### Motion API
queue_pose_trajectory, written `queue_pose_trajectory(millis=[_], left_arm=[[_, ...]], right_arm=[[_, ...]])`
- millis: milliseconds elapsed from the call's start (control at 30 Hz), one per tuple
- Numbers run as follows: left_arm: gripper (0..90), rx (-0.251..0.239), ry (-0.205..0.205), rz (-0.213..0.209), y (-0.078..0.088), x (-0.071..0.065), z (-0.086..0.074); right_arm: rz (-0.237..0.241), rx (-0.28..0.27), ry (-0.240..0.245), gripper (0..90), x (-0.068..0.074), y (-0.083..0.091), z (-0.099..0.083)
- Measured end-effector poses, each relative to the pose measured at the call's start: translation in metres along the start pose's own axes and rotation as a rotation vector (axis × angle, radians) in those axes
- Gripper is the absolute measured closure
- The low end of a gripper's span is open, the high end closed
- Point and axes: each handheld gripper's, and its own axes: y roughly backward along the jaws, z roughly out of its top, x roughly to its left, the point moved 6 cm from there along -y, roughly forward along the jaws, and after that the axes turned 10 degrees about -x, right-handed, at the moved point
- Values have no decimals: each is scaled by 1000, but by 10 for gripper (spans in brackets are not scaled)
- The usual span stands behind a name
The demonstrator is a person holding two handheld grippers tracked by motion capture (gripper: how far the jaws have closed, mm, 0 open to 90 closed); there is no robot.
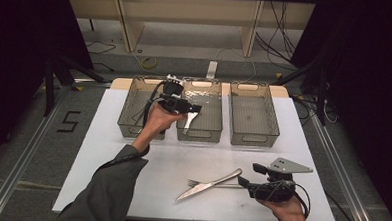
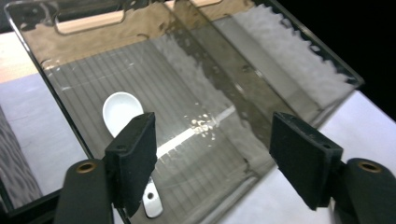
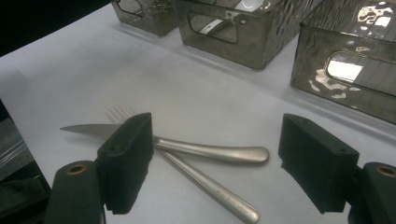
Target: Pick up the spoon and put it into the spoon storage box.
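1. My left tool (image 1: 193, 109), upper centre of high view, over the middle bin (image 1: 211, 122); jaws apart, nothing between them.
2. White spoon (image 2: 122, 113) lies on that bin's floor, lower left of left gripper view, partly behind one jaw.
3. My right tool (image 1: 241, 181), lower right of high view, jaws wide, gripping nothing.
4. Knife (image 3: 205, 151) and fork (image 3: 212, 189) lie crossed on the white counter (image 1: 108, 136), low centre, just ahead of right tool.
5. Right bin (image 1: 271, 119), left bin (image 1: 126, 107) flank the middle one.
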Motion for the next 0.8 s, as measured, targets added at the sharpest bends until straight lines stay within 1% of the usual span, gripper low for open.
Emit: queue_pose_trajectory(millis=[133,233,300,333,433,500,600,667,733,800], left_arm=[[279,-29,-26,-20,19,-8,2],[255,-52,-46,-16,31,-13,1],[247,-64,-61,-19,39,-16,0],[243,-75,-61,-22,42,-18,-2],[235,-79,-77,-27,52,-21,-8],[228,-65,-91,-28,58,-22,-13],[220,-69,-111,-20,66,-22,-17],[216,-75,-110,-22,71,-22,-18],[216,-80,-112,-15,76,-20,-20],[215,-86,-104,-14,79,-17,-23]], right_arm=[[1,2,1,275,1,0,0],[0,0,-4,274,-1,0,0],[0,0,-4,274,-1,0,1],[0,0,-4,275,-1,0,1],[-1,3,-5,274,-1,0,1],[1,3,0,275,-1,-1,1],[1,2,-2,275,-1,-2,1],[1,3,-4,275,-2,-2,1],[1,4,-6,275,-2,-2,2],[0,2,-4,275,-3,-2,2]])
